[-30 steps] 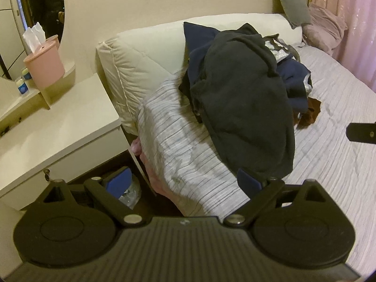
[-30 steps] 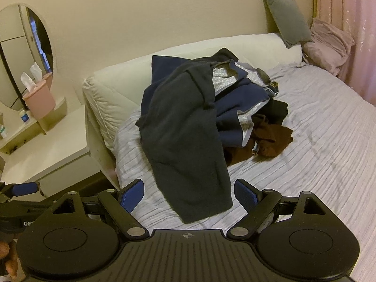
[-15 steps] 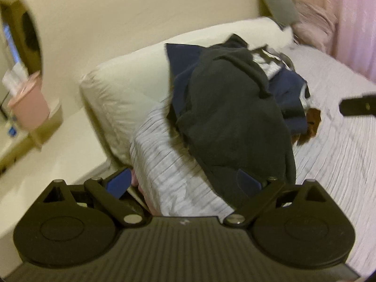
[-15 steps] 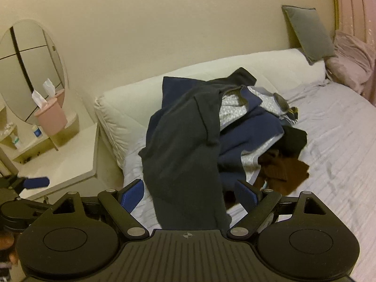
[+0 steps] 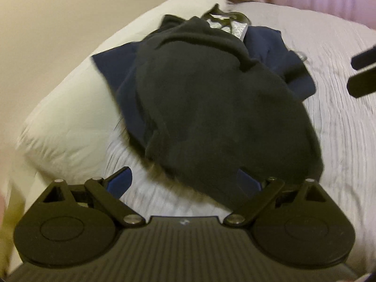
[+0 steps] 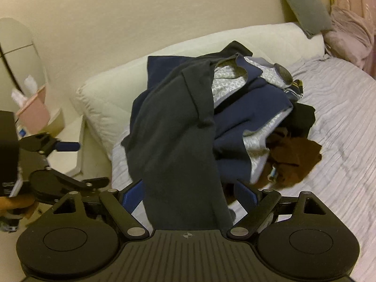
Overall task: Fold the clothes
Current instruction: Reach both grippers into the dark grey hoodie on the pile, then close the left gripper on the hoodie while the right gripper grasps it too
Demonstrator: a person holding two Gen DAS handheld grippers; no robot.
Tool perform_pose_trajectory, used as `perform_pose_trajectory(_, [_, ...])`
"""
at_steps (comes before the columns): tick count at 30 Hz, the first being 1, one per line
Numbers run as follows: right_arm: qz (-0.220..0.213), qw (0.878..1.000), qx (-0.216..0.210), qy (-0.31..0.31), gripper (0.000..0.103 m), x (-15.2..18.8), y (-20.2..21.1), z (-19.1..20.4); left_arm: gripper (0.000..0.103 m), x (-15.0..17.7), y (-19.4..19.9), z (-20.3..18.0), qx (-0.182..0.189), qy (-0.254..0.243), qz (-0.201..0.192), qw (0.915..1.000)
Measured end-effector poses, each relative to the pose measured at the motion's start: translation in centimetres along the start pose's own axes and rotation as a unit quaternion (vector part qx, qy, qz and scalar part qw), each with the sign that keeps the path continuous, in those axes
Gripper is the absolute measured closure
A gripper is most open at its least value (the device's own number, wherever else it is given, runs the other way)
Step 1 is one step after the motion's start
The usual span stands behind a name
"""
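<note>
A heap of clothes lies on the striped bedspread point(image 6: 329, 117). On top is a dark charcoal garment point(image 6: 178, 129), over a navy garment point(image 6: 246, 122) with a patterned grey lining point(image 6: 225, 80); a brown garment point(image 6: 293, 157) sits at the heap's right. My right gripper point(image 6: 188, 192) is open, and the charcoal garment's lower end hangs down between its blue pads. My left gripper point(image 5: 183, 181) is open too, close to the charcoal garment point(image 5: 223, 108), whose near edge reaches its right pad. The navy garment point(image 5: 122, 70) shows behind. The left wrist view is blurred.
A long cream pillow point(image 6: 112, 94) runs along the wall behind the heap. A white bedside table point(image 6: 70, 136) with a pink tissue box point(image 6: 30, 115) and a mirror point(image 6: 14, 47) stands at left. A grey cushion point(image 6: 303, 4) and a pink blanket point(image 6: 350, 30) lie at far right.
Both grippers have moved in towards the heap. The left view has swung right, away from the bedside table. The charcoal garment's end now lies between the right gripper's fingers.
</note>
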State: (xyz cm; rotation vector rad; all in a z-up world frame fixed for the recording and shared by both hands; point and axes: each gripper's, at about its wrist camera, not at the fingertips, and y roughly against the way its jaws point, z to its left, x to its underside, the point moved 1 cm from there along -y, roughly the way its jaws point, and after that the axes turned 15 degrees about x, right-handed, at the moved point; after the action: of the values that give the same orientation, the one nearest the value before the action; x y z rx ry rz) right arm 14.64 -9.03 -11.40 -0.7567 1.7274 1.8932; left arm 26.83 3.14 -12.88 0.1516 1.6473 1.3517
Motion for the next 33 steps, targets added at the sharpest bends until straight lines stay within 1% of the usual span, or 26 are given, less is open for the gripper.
perform_pose_trajectory(2, [-0.005,1.000,0.006,0.007,0.017,-1.4,-1.5,0.9,0.010,-1.1,-1.9,2.1,0.016,-0.014,0.001,0.9998])
perform_pose_trajectory(5, [-0.015,0.999,0.018,0.028,0.017,-3.4,-3.7,2.3,0.014,-2.6,-4.2,5.0,0.037,-0.023,0.000,0.9990])
perform_pose_trajectory(8, [-0.011,0.998,0.032,0.044,0.017,-4.9,-6.3,3.2,0.014,-3.9,-6.1,7.5,0.061,-0.030,0.000,0.9977])
perform_pose_trajectory(11, [-0.004,0.997,0.043,0.059,0.019,-5.7,-8.7,3.7,0.014,-4.3,-8.0,8.8,0.085,-0.049,0.005,0.9952])
perform_pose_trajectory(12, [-0.001,0.997,0.046,0.064,0.024,-6.0,-9.4,3.8,0.015,-4.2,-8.7,9.2,0.096,-0.050,0.011,0.9941])
perform_pose_trajectory(14, [0.008,0.996,0.049,0.068,0.028,-6.3,-10.9,3.9,0.016,-4.1,-9.9,9.9,0.121,-0.046,0.020,0.9914])
perform_pose_trajectory(19, [0.029,0.995,0.053,0.079,0.028,-6.4,-13.6,4.3,0.018,-3.8,-11.5,10.9,0.167,-0.025,0.019,0.9854])
perform_pose_trajectory(20, [0.031,0.995,0.054,0.081,0.028,-6.3,-14.0,4.4,0.020,-3.8,-11.7,11.1,0.175,-0.018,0.018,0.9842])
perform_pose_trajectory(22, [0.037,0.994,0.055,0.082,0.028,-6.2,-14.8,4.6,0.034,-3.8,-11.7,11.1,0.188,-0.017,0.014,0.9820])
perform_pose_trajectory(23, [0.039,0.994,0.055,0.082,0.031,-6.2,-15.1,4.8,0.037,-3.8,-11.4,10.8,0.186,-0.024,0.012,0.9822])
perform_pose_trajectory(24, [0.040,0.994,0.059,0.085,0.043,-6.2,-15.3,5.0,0.045,-3.8,-11.1,10.5,0.182,-0.031,0.010,0.9827])
perform_pose_trajectory(25, [0.040,0.993,0.068,0.089,0.050,-6.3,-15.5,5.1,0.054,-3.8,-10.8,10.3,0.177,-0.035,0.007,0.9835])
perform_pose_trajectory(26, [0.041,0.992,0.075,0.091,0.063,-6.3,-15.6,5.2,0.058,-3.8,-10.5,10.2,0.174,-0.033,0.004,0.9842])
perform_pose_trajectory(27, [0.042,0.992,0.079,0.086,0.074,-6.5,-15.7,4.9,0.069,-3.9,-10.2,10.3,0.171,-0.028,-0.001,0.9849])
perform_pose_trajectory(28, [0.044,0.992,0.082,0.082,0.079,-6.6,-15.7,4.6,0.080,-4.0,-9.7,10.4,0.167,-0.022,-0.009,0.9857])
perform_pose_trajectory(29, [0.045,0.993,0.079,0.079,0.091,-6.8,-15.6,4.3,0.082,-4.0,-9.3,10.6,0.166,-0.015,-0.017,0.9858])
perform_pose_trajectory(30, [0.046,0.993,0.073,0.077,0.095,-6.9,-15.4,4.1,0.084,-4.1,-8.7,10.8,0.167,-0.011,-0.023,0.9856])
perform_pose_trajectory(33, [0.034,0.995,0.059,0.069,0.097,-7.5,-14.0,4.0,0.087,-4.4,-6.7,10.3,0.164,-0.025,-0.050,0.9849])
